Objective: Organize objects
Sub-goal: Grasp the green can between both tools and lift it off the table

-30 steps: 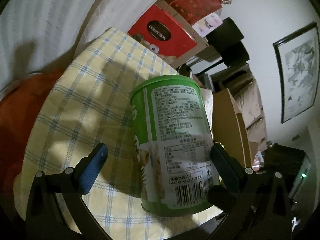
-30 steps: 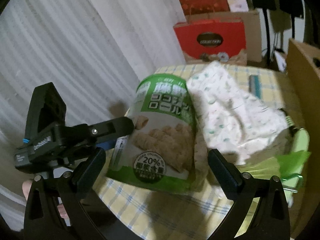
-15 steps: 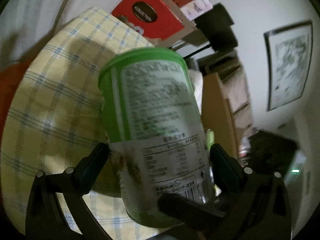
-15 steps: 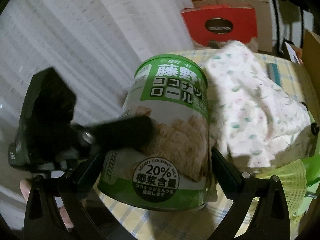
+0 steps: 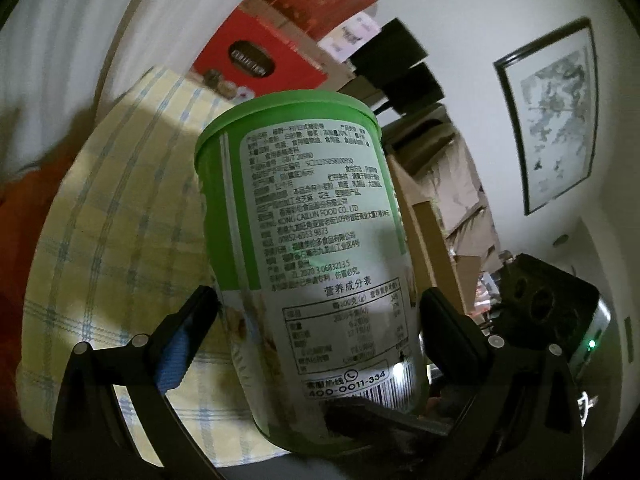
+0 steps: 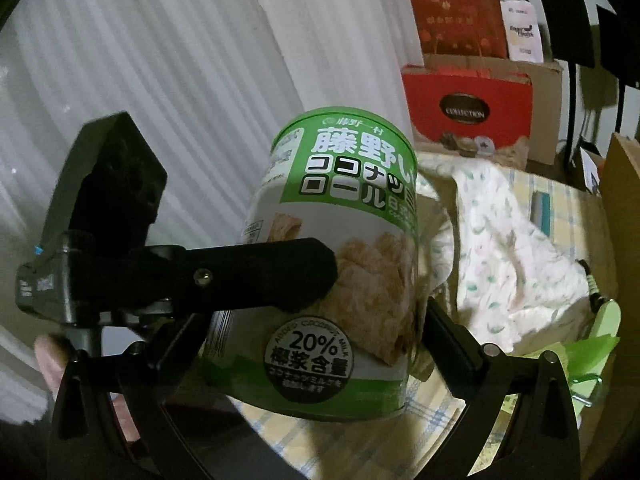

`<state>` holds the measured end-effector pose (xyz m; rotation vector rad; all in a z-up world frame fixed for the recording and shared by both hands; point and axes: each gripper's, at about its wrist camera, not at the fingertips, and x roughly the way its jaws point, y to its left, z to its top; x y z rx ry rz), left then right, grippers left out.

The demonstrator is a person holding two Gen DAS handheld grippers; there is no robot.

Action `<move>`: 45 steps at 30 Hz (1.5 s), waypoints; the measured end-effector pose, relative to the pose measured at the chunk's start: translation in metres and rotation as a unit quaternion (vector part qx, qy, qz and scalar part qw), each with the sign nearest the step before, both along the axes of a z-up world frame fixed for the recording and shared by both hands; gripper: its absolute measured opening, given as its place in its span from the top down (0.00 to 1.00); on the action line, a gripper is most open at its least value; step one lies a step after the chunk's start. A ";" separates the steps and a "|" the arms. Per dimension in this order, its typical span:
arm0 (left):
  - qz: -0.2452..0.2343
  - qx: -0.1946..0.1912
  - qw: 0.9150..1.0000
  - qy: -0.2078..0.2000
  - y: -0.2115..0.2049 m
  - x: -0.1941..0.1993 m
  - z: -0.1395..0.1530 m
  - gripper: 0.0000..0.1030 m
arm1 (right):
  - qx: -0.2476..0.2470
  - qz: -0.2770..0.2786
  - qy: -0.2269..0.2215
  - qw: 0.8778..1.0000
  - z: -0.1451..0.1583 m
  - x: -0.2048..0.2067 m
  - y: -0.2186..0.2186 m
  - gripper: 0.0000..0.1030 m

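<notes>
A green-lidded snack can (image 5: 316,264) is held upright, slightly tilted, between the fingers of both grippers. The left gripper (image 5: 320,328) is closed on the can's lower body, both pads pressed to the label sides. The right gripper (image 6: 316,332) frames the same can (image 6: 340,264) from the front; its right finger meets the can wall, its left finger is hidden behind the left gripper's black finger (image 6: 256,276), so a firm hold cannot be confirmed. The can's base is seen over the near edge of the tabletop (image 5: 104,208), covered in yellow plaid cloth — contact with the cloth cannot be told. A white patterned cloth (image 6: 504,248) lies just beside the can on its right, crowding that side. A red box (image 6: 468,108) stands at the far edge. Left of the can the plaid surface is bare — open room there.
</notes>
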<state>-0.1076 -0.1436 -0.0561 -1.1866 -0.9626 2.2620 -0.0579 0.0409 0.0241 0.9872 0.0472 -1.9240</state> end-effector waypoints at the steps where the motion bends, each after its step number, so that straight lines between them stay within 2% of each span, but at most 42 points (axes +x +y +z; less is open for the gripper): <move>1: -0.002 -0.001 1.000 0.005 0.002 0.000 0.008 0.02 | -0.002 0.000 -0.001 1.000 0.006 0.000 0.002 0.02; 8: -0.007 -0.025 0.998 0.052 0.013 0.010 0.058 0.03 | -0.027 -0.005 0.028 0.999 0.045 0.013 0.010 0.02; 16: -0.012 -0.039 0.996 0.076 0.023 0.018 0.088 0.02 | -0.038 -0.007 0.048 0.998 0.068 0.014 0.017 0.02; 20: -0.011 -0.037 0.998 0.058 0.023 0.017 0.073 0.02 | -0.034 -0.005 0.033 0.999 0.057 0.017 0.018 0.02; 28: -0.003 -0.018 1.000 -0.020 0.007 0.018 0.000 0.02 | -0.002 0.008 -0.033 0.999 -0.008 0.007 0.002 0.02; 32: -0.001 -0.016 0.999 -0.042 0.005 0.018 -0.022 0.02 | 0.009 0.010 -0.057 0.998 -0.029 0.002 -0.002 0.02; 39: -0.004 -0.016 0.998 -0.057 0.005 0.021 -0.037 0.02 | 0.019 0.010 -0.080 0.997 -0.041 -0.003 0.001 0.02; 42: 0.001 -0.032 0.997 -0.067 0.007 0.022 -0.042 0.03 | 0.023 0.004 -0.079 0.997 -0.039 -0.004 0.004 0.02; 45: 0.004 -0.018 0.997 -0.070 0.002 0.024 -0.046 0.06 | 0.031 -0.002 -0.072 0.997 -0.037 -0.003 0.010 0.02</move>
